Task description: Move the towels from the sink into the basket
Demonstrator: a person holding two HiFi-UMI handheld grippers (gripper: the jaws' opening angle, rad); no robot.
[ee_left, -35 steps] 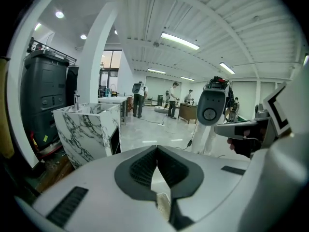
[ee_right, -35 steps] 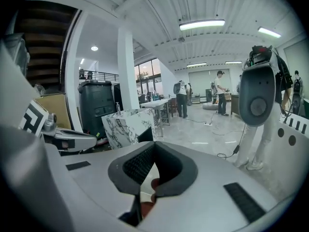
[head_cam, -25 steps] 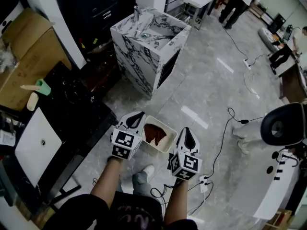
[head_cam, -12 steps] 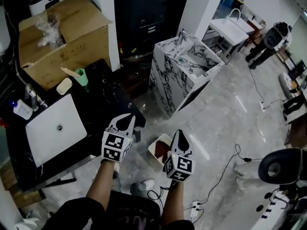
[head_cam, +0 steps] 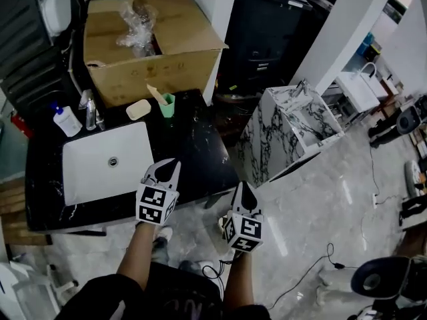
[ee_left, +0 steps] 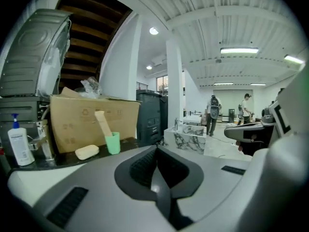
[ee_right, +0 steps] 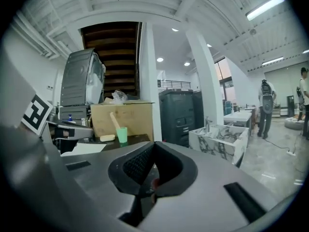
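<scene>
Left gripper (head_cam: 167,166) is showing jaws pressed together with nothing between them. Right gripper (head_cam: 244,191) jaws are also looking pressed together at the tips and gripping nothing. A small reddish patch (ee_right: 153,181) is showing through the gap low behind the right gripper's tips; I cannot tell if it is a towel. No towel is showing clearly anywhere. The white basin (head_cam: 87,179) just ahead-left of the left gripper is looking bare. The inside of the marble sink (head_cam: 280,135), ahead-right of the right gripper, is not reading well. The basket is not making itself out in any view.

Risks, as judgement:
- With two sinks around, the person is risking going to the one with no towels.
- Both sets of jaws are needing to spread before any grab, or they will just be pushing cloth around.
- The green cup (head_cam: 167,105) and soap bar (head_cam: 138,109) are sitting on the counter (head_cam: 193,152) just beyond the left gripper's tips, so a careless swing is risking tipping them.
- The floor cable (head_cam: 313,265), behind-right of the right gripper, is posing a trip risk.

Counts: grippers 2, sinks 2, cardboard box (head_cam: 153,65) 1, bottle (head_cam: 67,121) 1, cup 1, soap bar 1, people far ahead of the left gripper 2 (ee_left: 211,115) (ee_left: 246,108), towels clearly seen 0.
</scene>
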